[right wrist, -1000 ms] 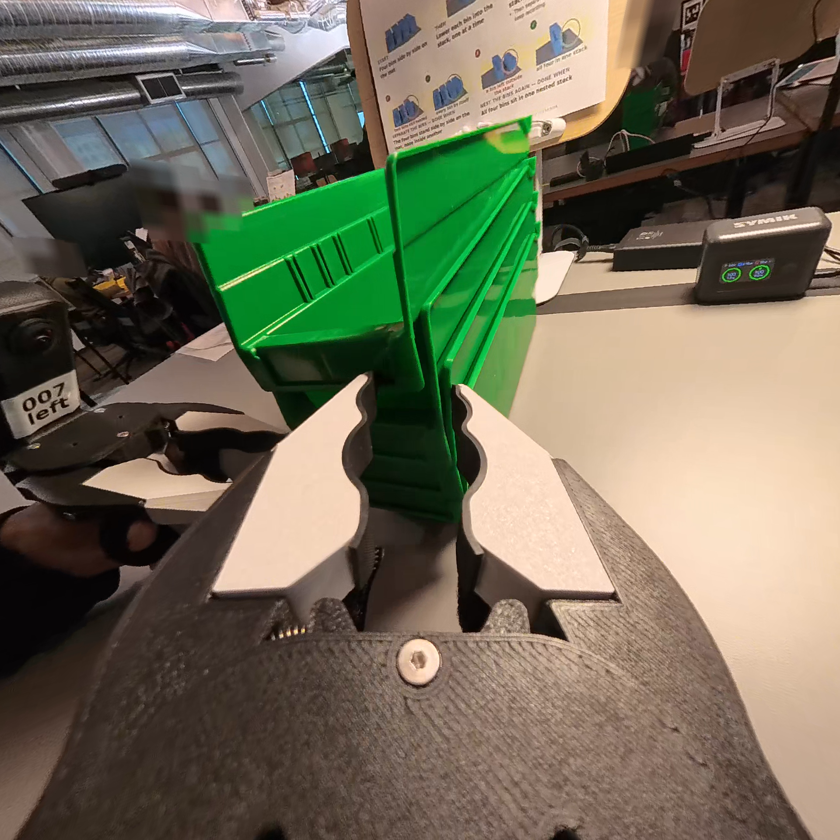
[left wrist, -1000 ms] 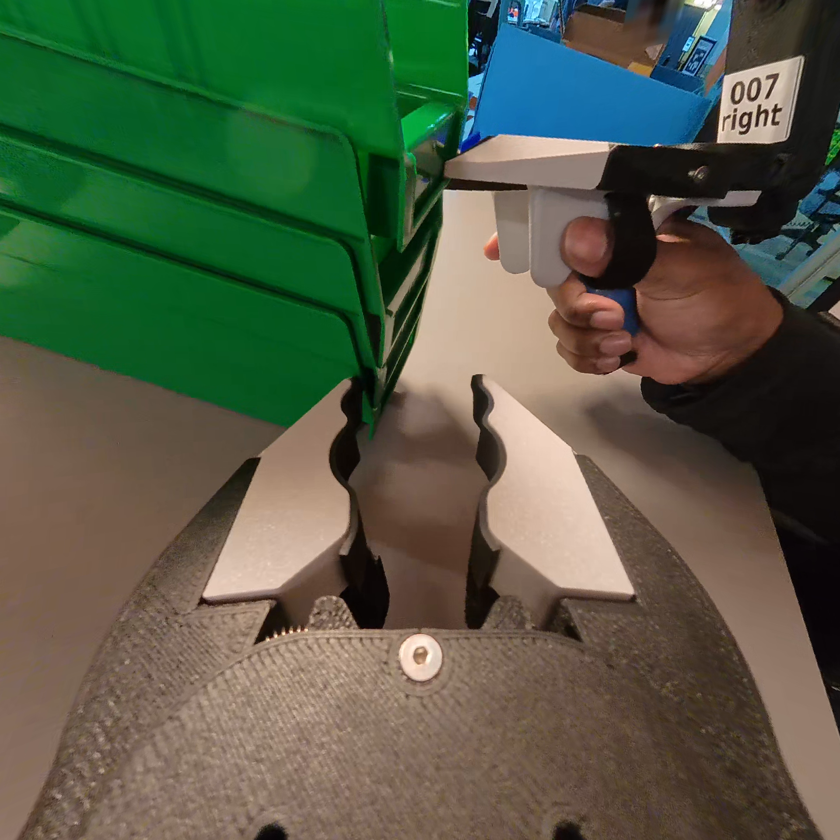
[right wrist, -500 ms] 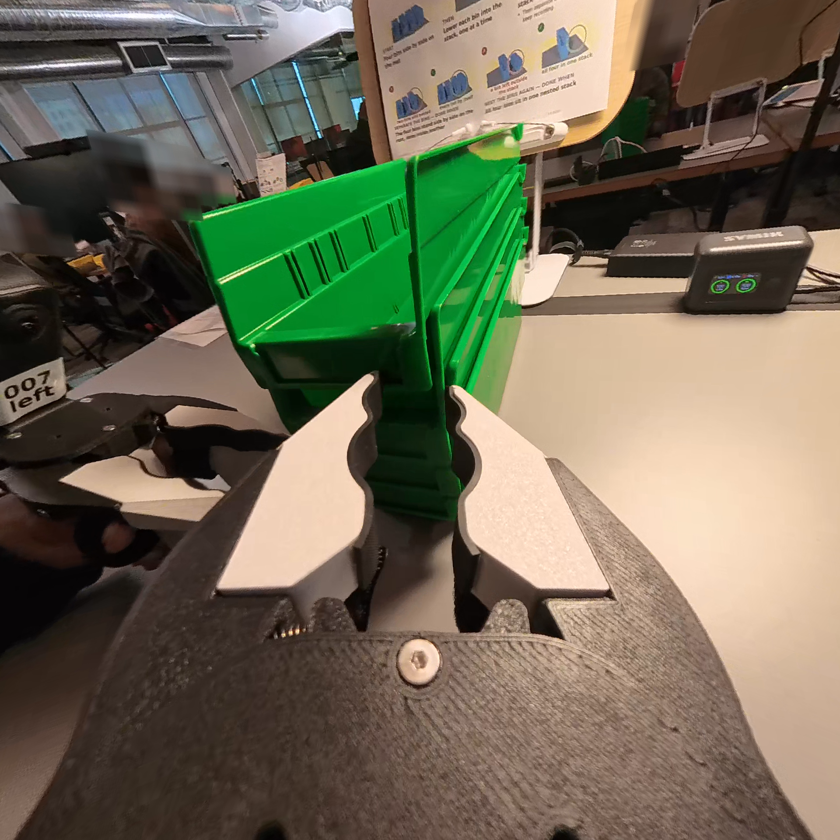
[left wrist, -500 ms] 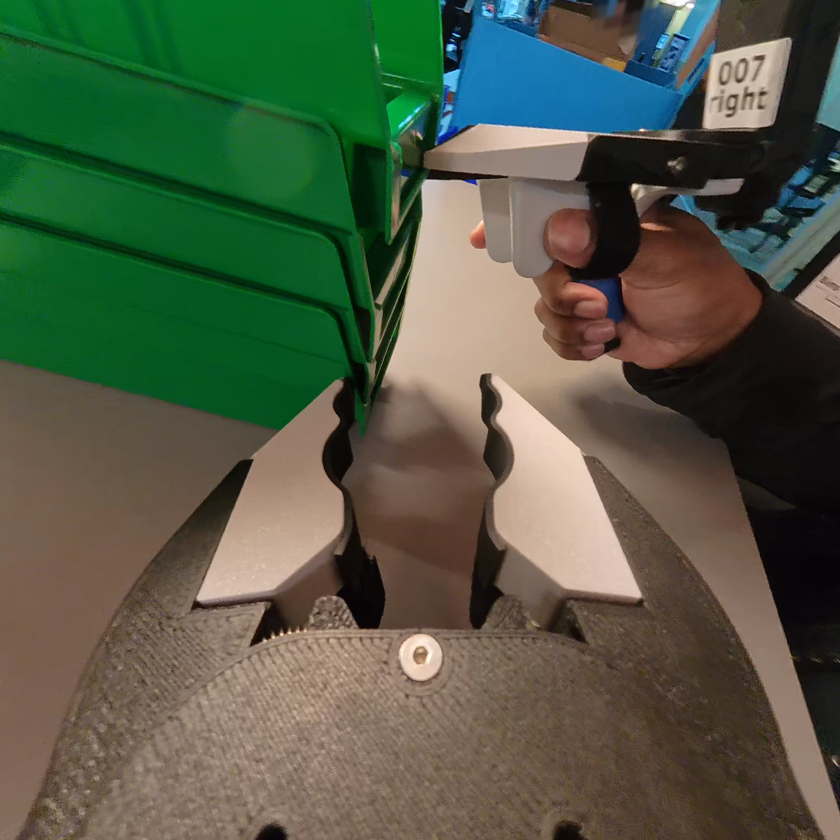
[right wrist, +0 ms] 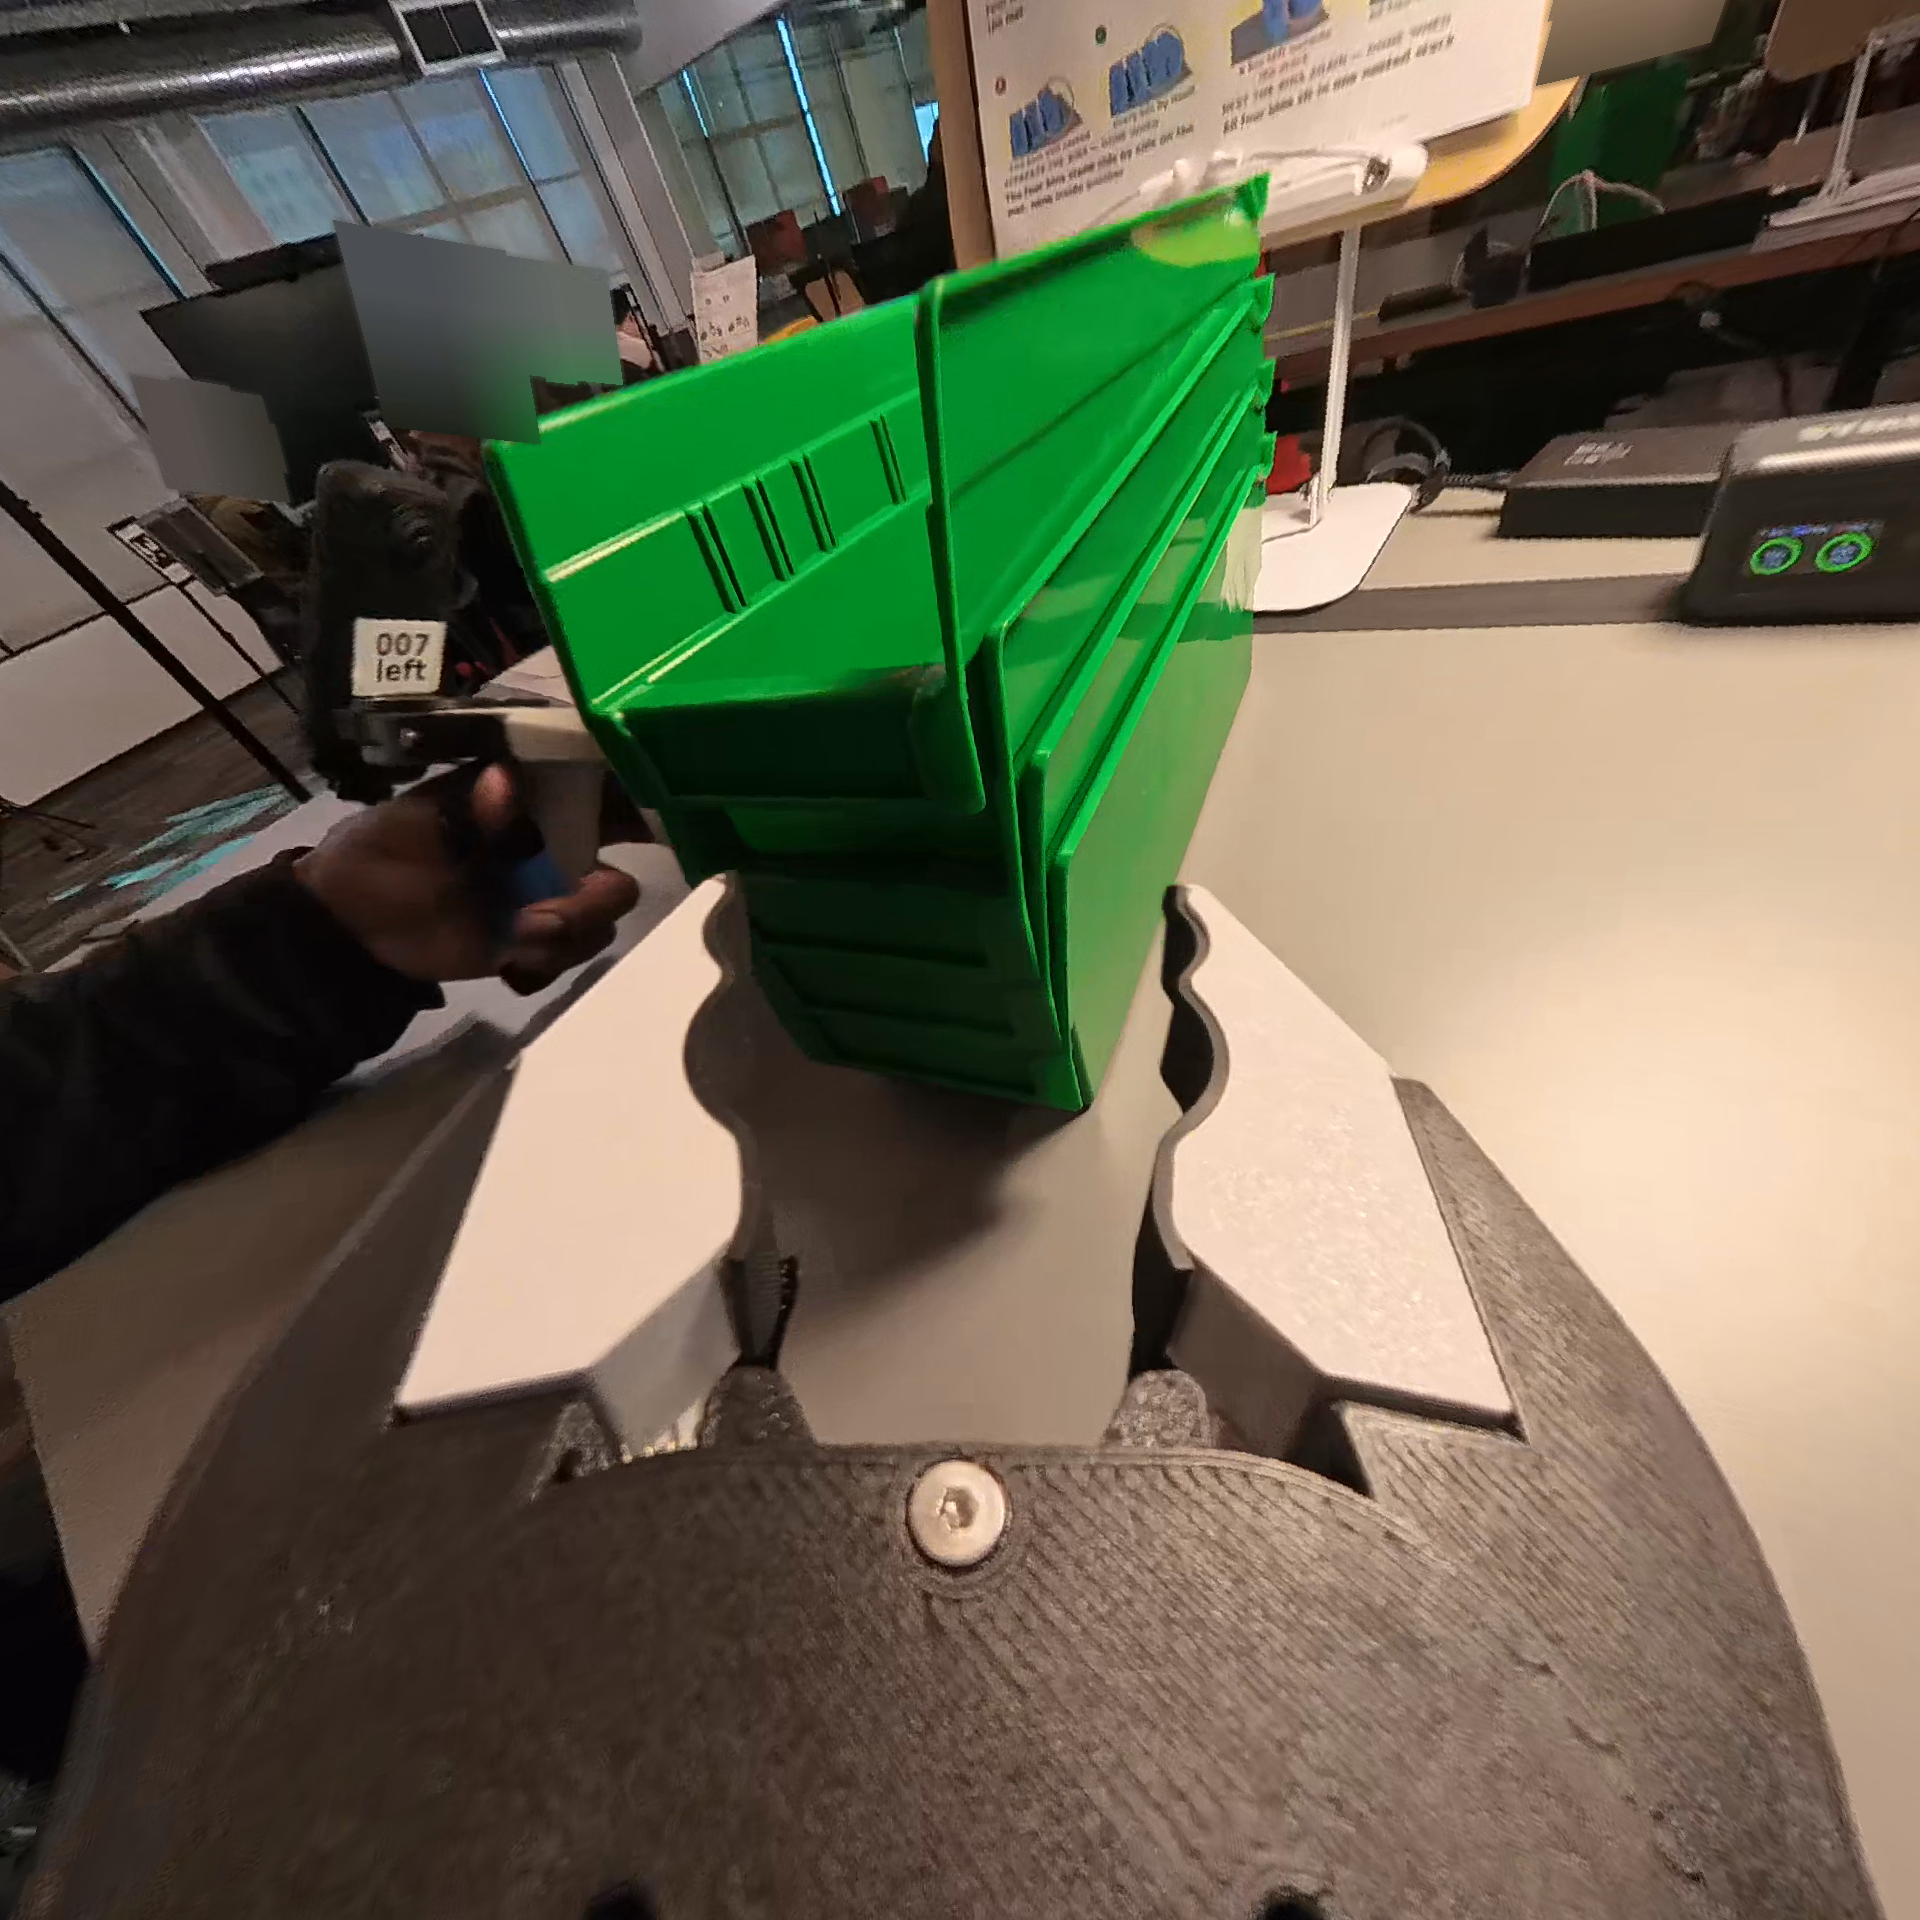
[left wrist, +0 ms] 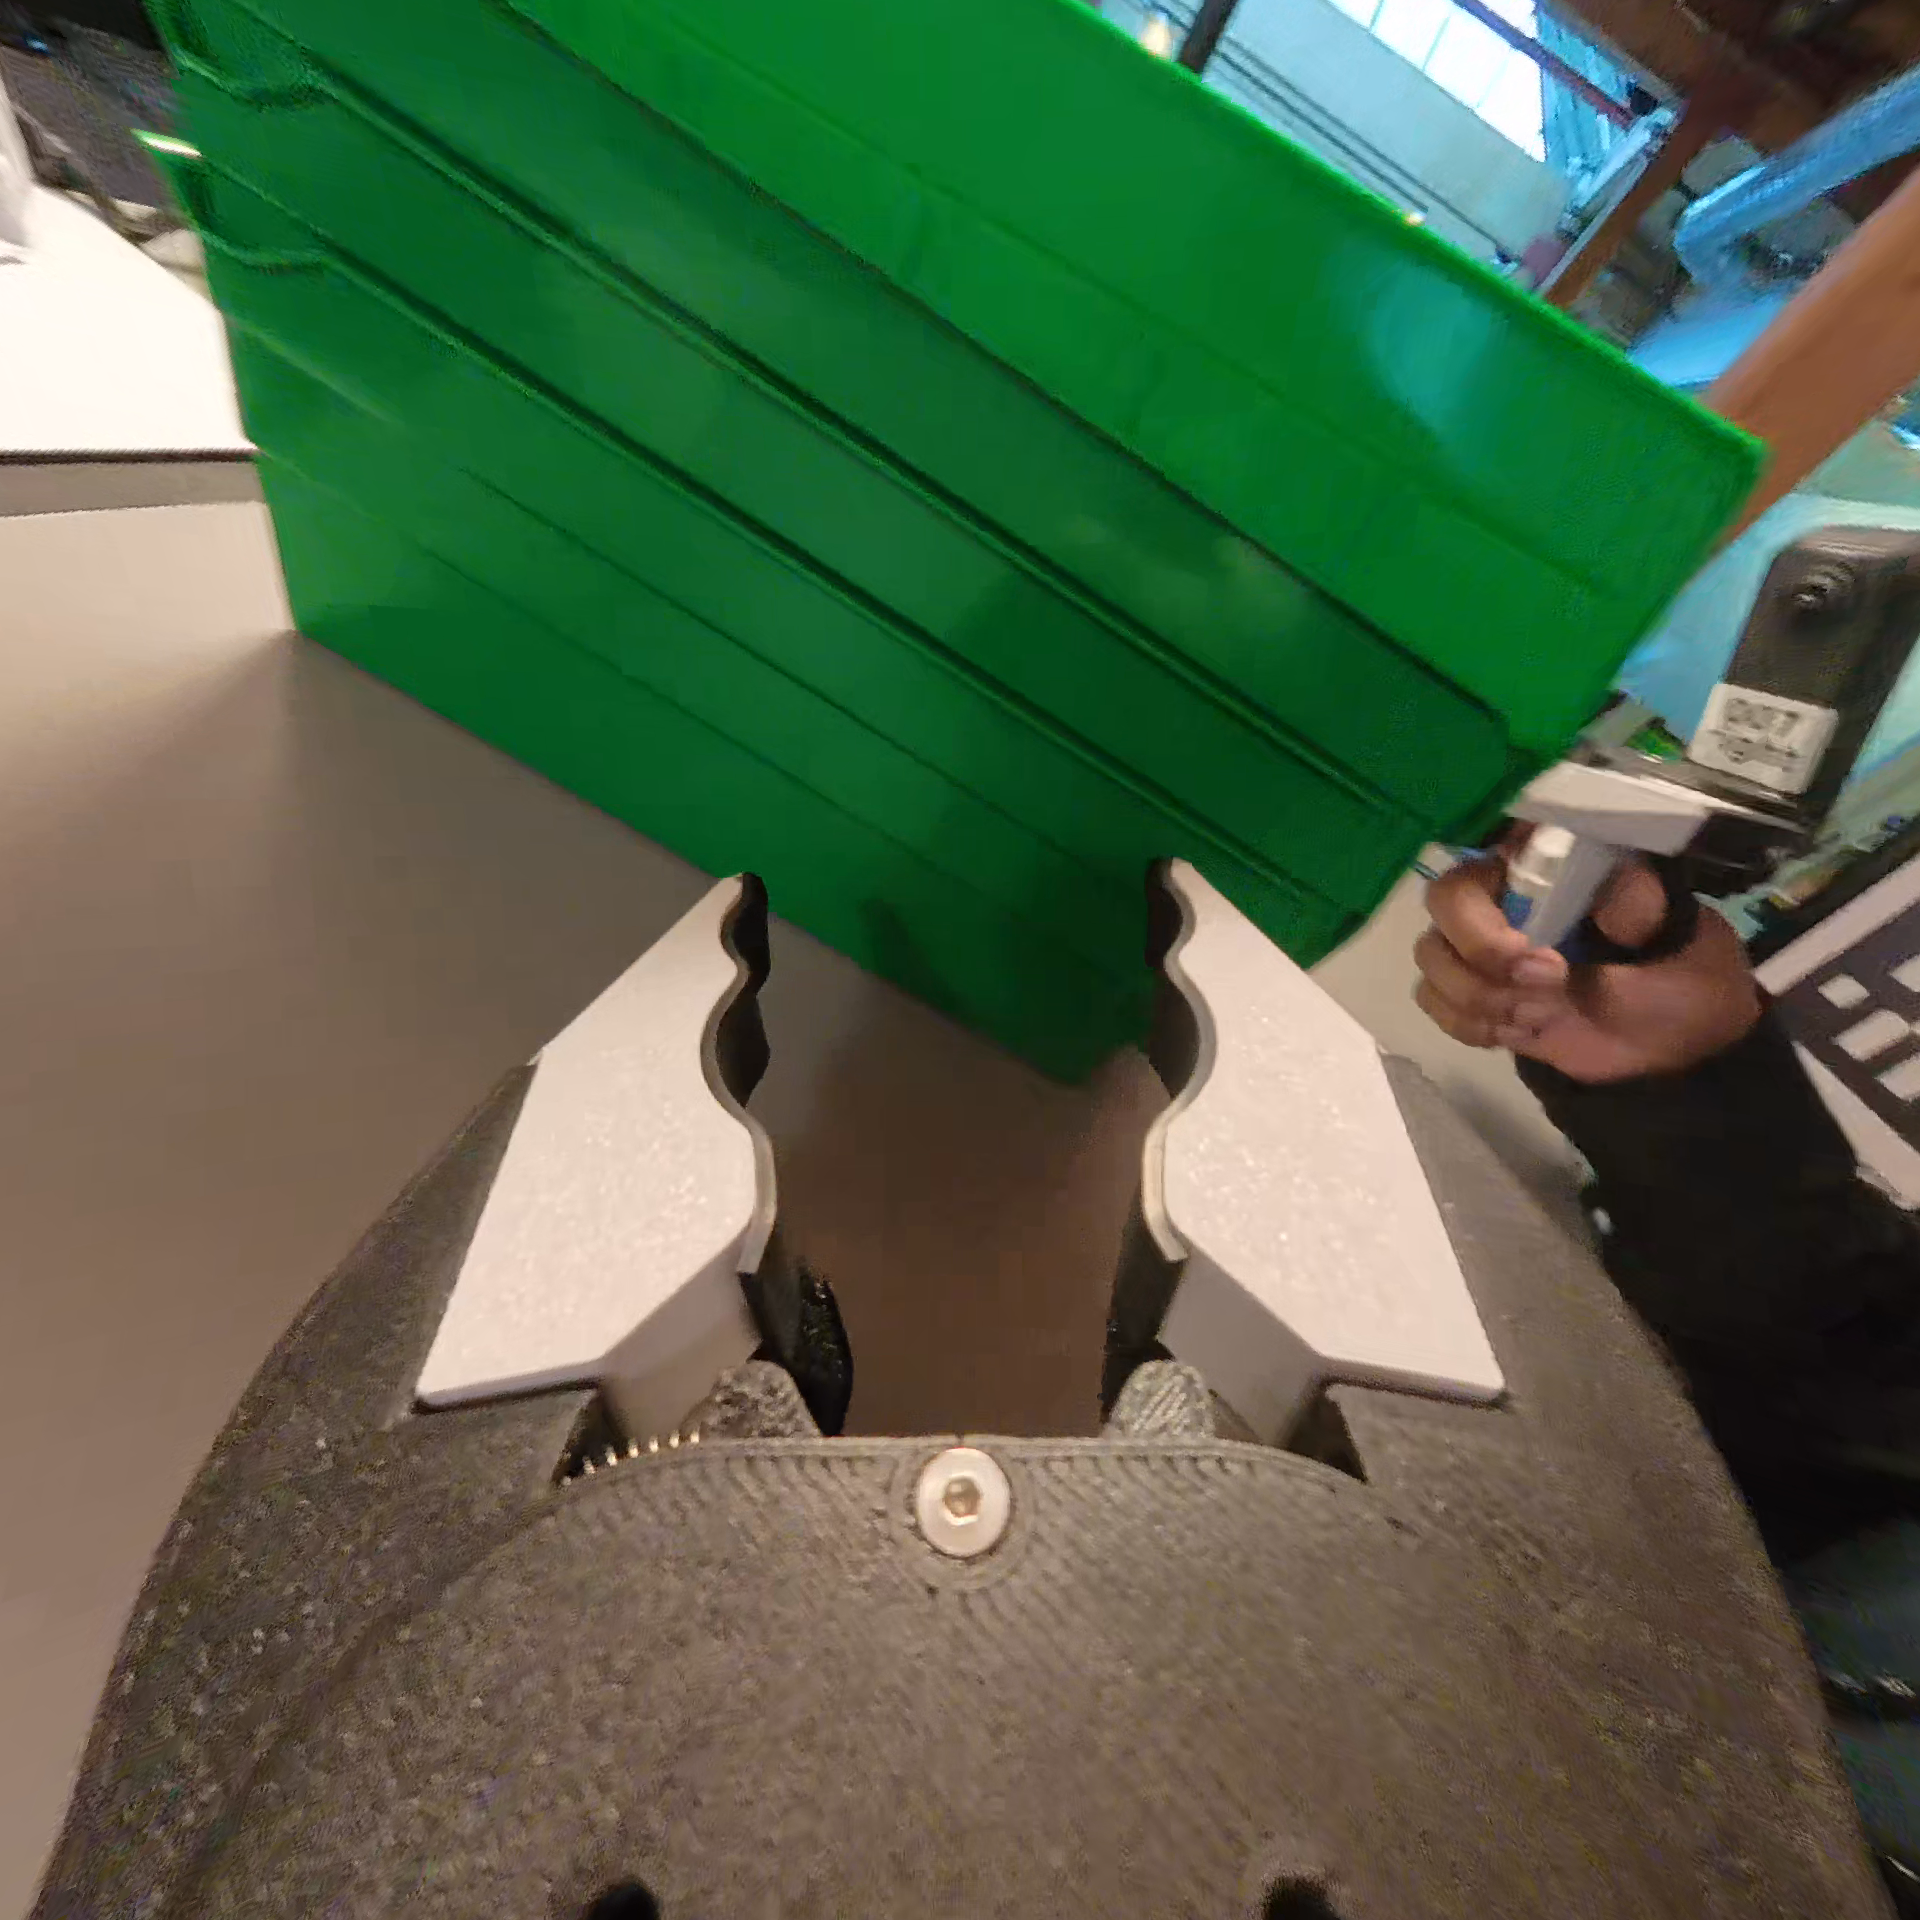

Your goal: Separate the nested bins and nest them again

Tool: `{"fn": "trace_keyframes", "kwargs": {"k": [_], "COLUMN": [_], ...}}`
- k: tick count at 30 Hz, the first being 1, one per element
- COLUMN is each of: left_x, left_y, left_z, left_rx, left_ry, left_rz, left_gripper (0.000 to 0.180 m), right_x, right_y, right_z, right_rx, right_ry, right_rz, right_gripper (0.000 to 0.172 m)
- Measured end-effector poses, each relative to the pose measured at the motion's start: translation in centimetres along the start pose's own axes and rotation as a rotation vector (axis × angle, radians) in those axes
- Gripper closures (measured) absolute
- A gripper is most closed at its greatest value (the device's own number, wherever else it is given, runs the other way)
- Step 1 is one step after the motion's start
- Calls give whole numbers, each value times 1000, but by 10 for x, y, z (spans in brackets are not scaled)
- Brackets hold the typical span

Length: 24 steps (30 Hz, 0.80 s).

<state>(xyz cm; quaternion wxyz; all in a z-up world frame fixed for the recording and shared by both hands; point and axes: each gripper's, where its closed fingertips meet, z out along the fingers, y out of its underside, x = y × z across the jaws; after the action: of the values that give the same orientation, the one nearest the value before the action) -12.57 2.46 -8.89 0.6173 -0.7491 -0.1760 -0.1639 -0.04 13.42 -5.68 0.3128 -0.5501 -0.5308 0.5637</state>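
Left wrist view shows your left tongs (left wrist: pixel 951 935) now spread wide, like your right tongs (right wrist: pixel 945 956); both have let go, so the green nested bins (right wrist: pixel 935 665) stand mid-frame on the tabletop (right wrist: pixel 1507 883), unseparated

The nested bins (right wrist: pixel 1039 644) are bright green, darker green in their shaded front openings, and the bench (right wrist: pixel 1558 883) under them is pale beige-grey. Each gripper, the left gripper (left wrist: pixel 956 935) and the right gripper (right wrist: pixel 956 956), has light grey fingers with dark inner edges on a black, finely ribbed body with a silver screw. The person's sleeve (right wrist: pixel 156 1039) is black, and the box (right wrist: pixel 1808 540) on the bench is dark grey with two green rings.
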Motion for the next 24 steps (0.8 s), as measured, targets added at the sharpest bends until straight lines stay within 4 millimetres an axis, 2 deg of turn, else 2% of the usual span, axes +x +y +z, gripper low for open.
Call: {"fn": "trace_keyframes", "kwargs": {"k": [3, 6, 10, 14, 21, 24], "left_x": [-22, -19, -31, -41, -33, -31], "left_y": [4, 3, 0, 10, 29, 34], "left_z": [5, -2, -21, -26, -16, -13], "left_rx": [-11, 7, 41, -34, -157, -189], "left_ry": [-83, -86, -194, -286, -302, -302], "left_rz": [65, 114, 146, 208, 306, 339], "left_gripper": [99, 93, 93, 90, 89, 90], "right_x": [0, 1, 7, 11, 13, 16], "right_y": [10, 19, 34, 32, 35, 35], "right_z": [8, 11, 12, 13, 19, 20], "right_rx": [-10, -5, -20, -10, -39, -38], "right_ry": [4, 24, 24, 15, -23, -15], "right_rz": [20, 3, 30, 53, 106, 122], "right_gripper": [81, 76, 69, 65, 66, 73]}}
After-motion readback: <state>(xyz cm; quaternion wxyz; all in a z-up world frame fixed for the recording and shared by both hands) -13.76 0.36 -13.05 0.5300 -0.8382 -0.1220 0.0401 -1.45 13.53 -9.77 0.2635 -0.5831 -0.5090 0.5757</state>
